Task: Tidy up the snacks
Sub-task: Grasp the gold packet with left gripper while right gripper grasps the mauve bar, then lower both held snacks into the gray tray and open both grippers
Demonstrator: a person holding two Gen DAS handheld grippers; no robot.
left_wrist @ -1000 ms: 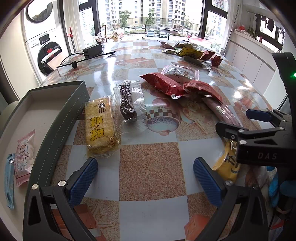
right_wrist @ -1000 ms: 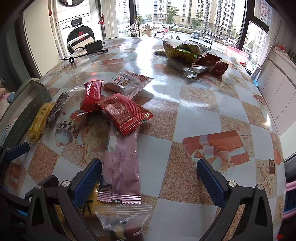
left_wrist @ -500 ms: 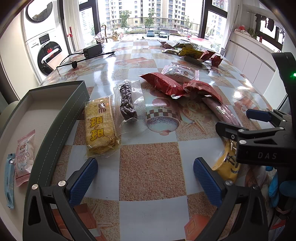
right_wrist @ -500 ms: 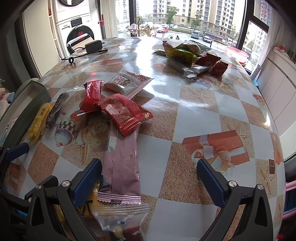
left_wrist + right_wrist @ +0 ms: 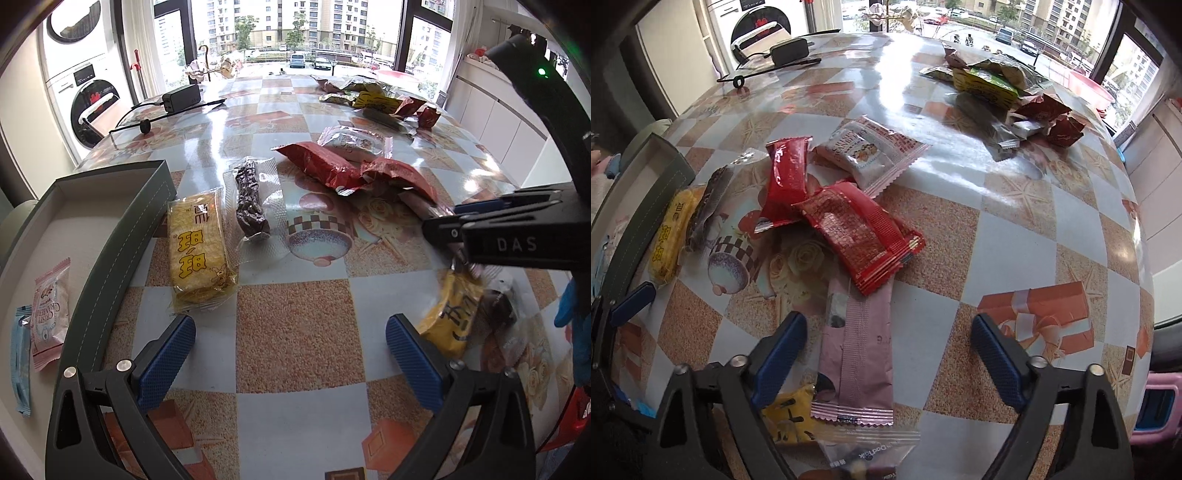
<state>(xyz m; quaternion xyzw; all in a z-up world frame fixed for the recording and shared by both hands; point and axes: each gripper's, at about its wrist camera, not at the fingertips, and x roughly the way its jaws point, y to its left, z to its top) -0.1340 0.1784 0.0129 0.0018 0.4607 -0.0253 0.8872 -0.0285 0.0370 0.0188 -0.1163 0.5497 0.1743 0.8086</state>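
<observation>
Left wrist view: the left gripper (image 5: pixel 290 354) hangs over the bench (image 5: pixel 295 332) with its blue-padded fingers (image 5: pixel 168 354) wide apart and nothing between them. Just ahead of the left finger lies a yellow wafer packet (image 5: pixel 197 251), lengthwise along the outer wall of a grey tray (image 5: pixel 122 236) that sits left of that finger. Inside the tray, well left of the fingers, lie a pink cranberry biscuit packet (image 5: pixel 50 314) and a pale blue sachet (image 5: pixel 20 354), side by side. A clear-wrapped dark snack bar (image 5: pixel 251 203) lies further ahead, beside the wafer packet. Beside the right finger, partly hidden by it, sits a second yellow packet (image 5: pixel 456 314).

Right wrist view: the right gripper (image 5: pixel 888 350) is likewise spread, gripping nothing. A pink stick packet (image 5: pixel 858 354) lies on the bench between the fingers, nearer the left finger (image 5: pixel 779 354) and apart from both pads. Its far end is tucked under a red packet (image 5: pixel 864 236), which overlaps another red packet (image 5: pixel 785 181); ahead of these lies a white cranberry biscuit packet (image 5: pixel 868 151). A heap of mixed wrappers (image 5: pixel 997 88) lies far ahead to the right.
</observation>
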